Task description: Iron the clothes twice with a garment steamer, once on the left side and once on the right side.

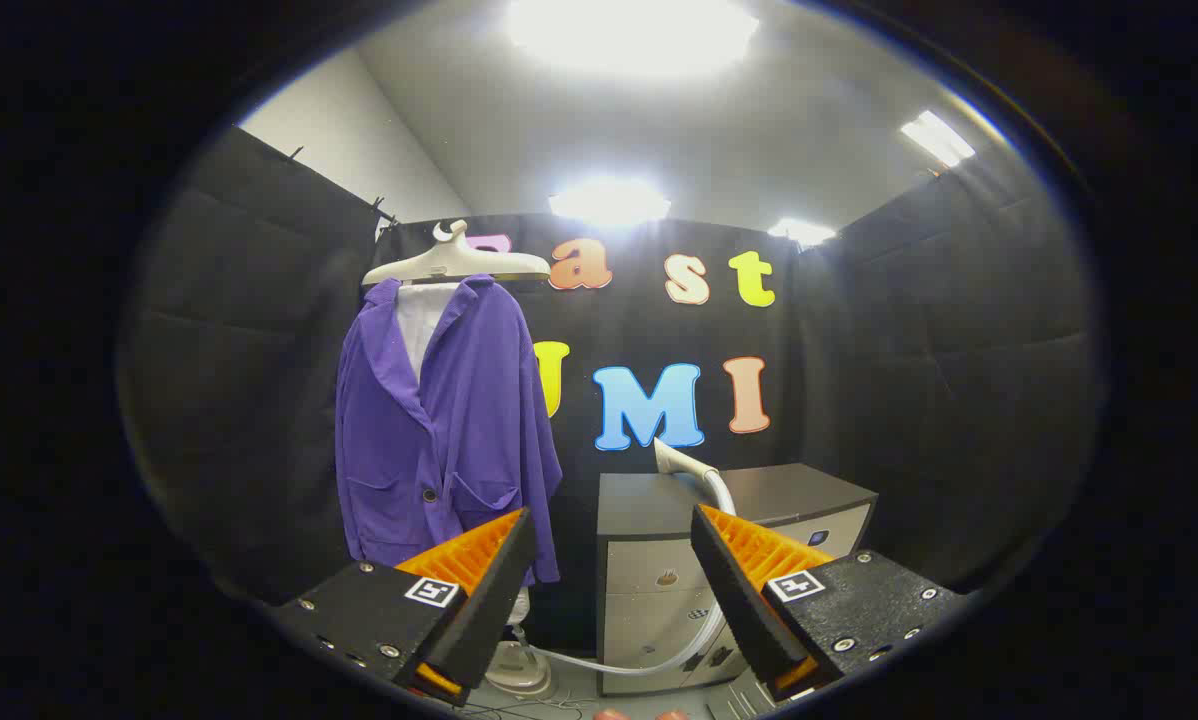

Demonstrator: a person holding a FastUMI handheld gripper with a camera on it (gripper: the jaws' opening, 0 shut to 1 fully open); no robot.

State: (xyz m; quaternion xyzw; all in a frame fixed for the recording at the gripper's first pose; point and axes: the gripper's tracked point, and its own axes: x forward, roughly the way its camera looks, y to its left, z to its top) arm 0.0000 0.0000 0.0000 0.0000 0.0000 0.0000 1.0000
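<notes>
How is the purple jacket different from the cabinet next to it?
The purple jacket hangs in the air from a pale hanger; the cabinet stands on the floor. The jacket is soft, draped cloth; the cabinet is a hard, boxy thing with a dark top and pale drawers. The jacket hangs higher; the cabinet is low, with the steamer head lying on top. Both are beyond the gripper, whose fingers are open and hold nothing.

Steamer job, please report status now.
Gripper open, holding nothing. Steamer head resting on cabinet, beyond the gripper. Purple jacket hanging, untouched. Path clear.

Hand-held gripper [611, 545]: square markers, silver screws
</notes>
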